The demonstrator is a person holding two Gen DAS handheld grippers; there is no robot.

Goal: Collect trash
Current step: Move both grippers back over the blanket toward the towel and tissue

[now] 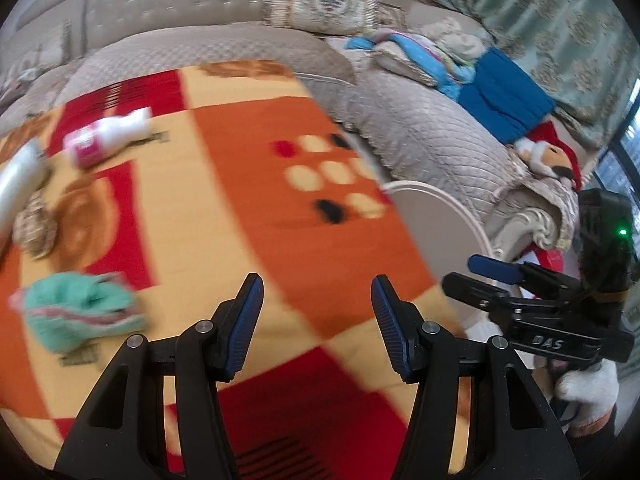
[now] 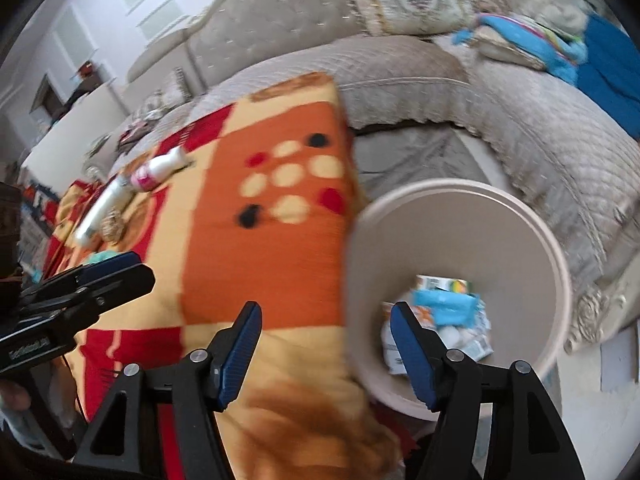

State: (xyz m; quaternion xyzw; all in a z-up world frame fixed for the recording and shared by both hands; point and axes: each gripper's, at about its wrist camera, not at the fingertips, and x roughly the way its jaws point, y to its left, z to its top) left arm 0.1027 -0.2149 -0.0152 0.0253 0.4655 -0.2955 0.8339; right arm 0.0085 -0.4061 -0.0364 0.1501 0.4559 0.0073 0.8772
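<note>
Both your tongs, left (image 1: 317,326) and right (image 2: 326,350), gape empty; bin (image 2: 556,248) hugs the counter (image 1: 248,184) edge, so a rushed reach for the bottle (image 1: 106,136) could knock it.

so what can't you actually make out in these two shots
- Bin contents, right wrist view: blurred, partly behind the right gripper; only a blue wrapper is recognisable.
- Small bottle label, left wrist view: motion blur.
- White bottle, left wrist view: cut off by the left edge.
- Green crumpled item: too blurred to identify.
</note>
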